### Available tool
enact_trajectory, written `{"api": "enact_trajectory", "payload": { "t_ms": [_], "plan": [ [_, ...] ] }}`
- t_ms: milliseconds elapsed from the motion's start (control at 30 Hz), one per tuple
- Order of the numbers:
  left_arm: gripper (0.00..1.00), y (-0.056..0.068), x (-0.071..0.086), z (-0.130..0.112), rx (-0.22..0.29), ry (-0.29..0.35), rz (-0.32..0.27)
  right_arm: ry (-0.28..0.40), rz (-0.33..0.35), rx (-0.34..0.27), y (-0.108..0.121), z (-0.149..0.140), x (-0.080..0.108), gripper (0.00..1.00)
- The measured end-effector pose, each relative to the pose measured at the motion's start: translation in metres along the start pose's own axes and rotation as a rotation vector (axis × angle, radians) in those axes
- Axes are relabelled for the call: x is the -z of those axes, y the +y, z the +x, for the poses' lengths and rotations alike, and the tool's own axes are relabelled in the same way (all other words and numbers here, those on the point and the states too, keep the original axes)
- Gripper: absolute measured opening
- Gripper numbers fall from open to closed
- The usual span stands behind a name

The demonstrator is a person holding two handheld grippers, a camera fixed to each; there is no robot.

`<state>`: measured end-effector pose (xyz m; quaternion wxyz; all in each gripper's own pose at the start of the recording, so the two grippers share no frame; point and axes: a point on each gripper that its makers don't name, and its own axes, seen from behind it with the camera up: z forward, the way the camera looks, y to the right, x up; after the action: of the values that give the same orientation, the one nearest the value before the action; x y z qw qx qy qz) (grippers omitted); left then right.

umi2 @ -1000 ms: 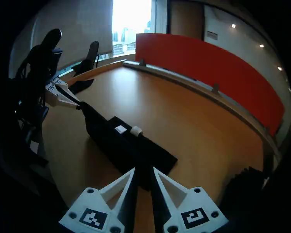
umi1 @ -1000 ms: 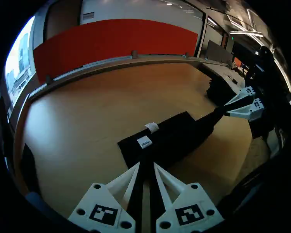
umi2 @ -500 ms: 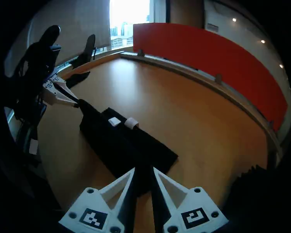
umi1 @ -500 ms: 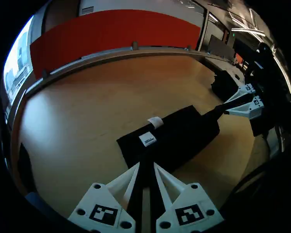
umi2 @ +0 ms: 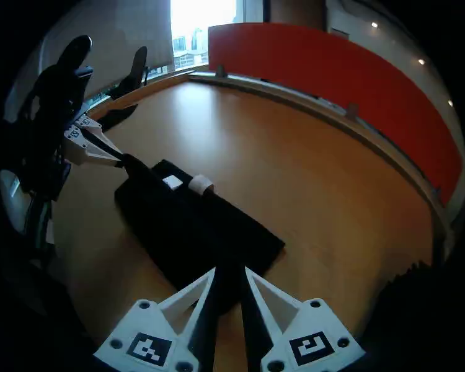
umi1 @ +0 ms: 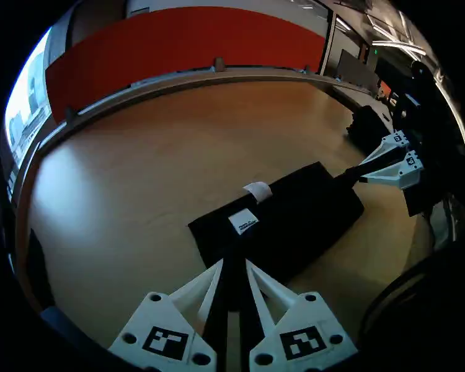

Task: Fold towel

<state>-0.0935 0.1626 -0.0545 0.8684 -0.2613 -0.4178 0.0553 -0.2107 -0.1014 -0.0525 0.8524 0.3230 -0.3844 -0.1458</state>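
Black towel (umi1: pixel 288 214) down on the tan bench (umi1: pixel 127 167), mostly flat, in a long thin strip. Small white tags (umi1: pixel 243 221) on top, near the middle. Long way of the strip: straight from one gripper to the other.

Left gripper (umi1: pixel 234 263) at one short end, fingers squeezed narrow, with a bit of black cloth pinched between them. Right gripper (umi2: pixel 231 270) at the far short end, fingers narrow too, also pinching cloth. One end each, so neither nearer than the other. Facing each other along the strip, well apart.

Probably next: folding the strip in half, end to end. For that, lift one end and carry it along the long way, right over the tags, down onto the other end. Hard to pick the end to move from here. Best to hold the other end low on the bench. Possible trouble: cloth sagging in the middle and bunching up, or ends not lining up.
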Motion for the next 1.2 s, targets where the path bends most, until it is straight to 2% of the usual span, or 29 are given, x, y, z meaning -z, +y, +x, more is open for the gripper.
{"api": "enact_trajectory", "payload": {
  "t_ms": [267, 533, 967, 1200],
  "plan": [
    [0.09, -0.008, -0.019, -0.009, 0.003, -0.029, 0.029, -0.025, -0.016, -0.026, 0.005, -0.008, -0.020, 0.19],
    [0.12, -0.013, -0.030, -0.014, -0.019, -0.036, 0.053, -0.031, -0.036, -0.044, 0.007, -0.011, -0.032, 0.20],
    [0.24, -0.023, -0.037, -0.013, -0.062, -0.033, 0.088, -0.034, -0.075, -0.059, 0.019, -0.013, -0.041, 0.40],
    [0.39, -0.032, -0.040, -0.010, -0.092, -0.037, 0.114, -0.035, -0.098, -0.054, 0.026, -0.012, -0.044, 0.49]
  ]
}}
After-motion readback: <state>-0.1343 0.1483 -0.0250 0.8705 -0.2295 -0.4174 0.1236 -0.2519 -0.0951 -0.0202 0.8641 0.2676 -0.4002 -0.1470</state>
